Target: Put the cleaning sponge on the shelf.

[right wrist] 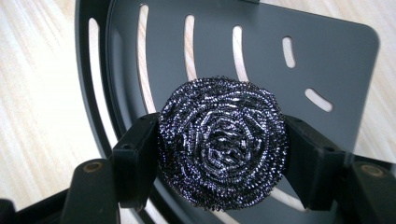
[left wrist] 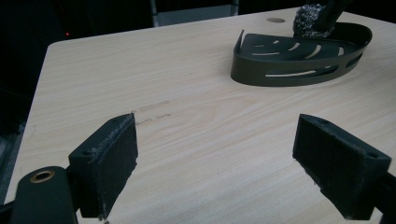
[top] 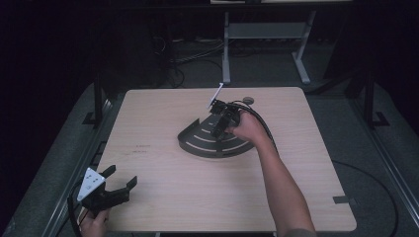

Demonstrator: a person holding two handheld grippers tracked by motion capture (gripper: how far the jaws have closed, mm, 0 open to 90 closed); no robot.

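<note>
A: What is the right gripper point(right wrist: 219, 149) holding?

B: A round ball of steel wool point(right wrist: 220, 142). It looks like a shiny curly scrubber. The two black fingers point(right wrist: 136, 158) squeeze it from both sides, so they are clenched on it.

A: Where is the scrubber?

B: It sits between those fingers, right over a dark tray point(right wrist: 336, 60). The tray has a curved wall and long slots in its floor. You can see the pale wood through the slots.

A: And in the high view?

B: The right hand point(top: 245, 127) reaches over the tray point(top: 190, 140) near the middle of the desk point(top: 207, 192). The right gripper point(top: 219, 129) points down into it.

A: What about the left gripper point(top: 120, 179)?

B: Its fingers point(left wrist: 109, 163) are spread wide apart with nothing between them. Bare desk point(left wrist: 201, 140) lies under them. The left hand point(top: 94, 222) holds it at the near edge of the desk.

A: Is the tray close to those fingers?

B: No. The tray point(left wrist: 299, 65) is well apart, far ahead of them. The scrubber point(left wrist: 310, 21) pokes up at its back edge.
</note>
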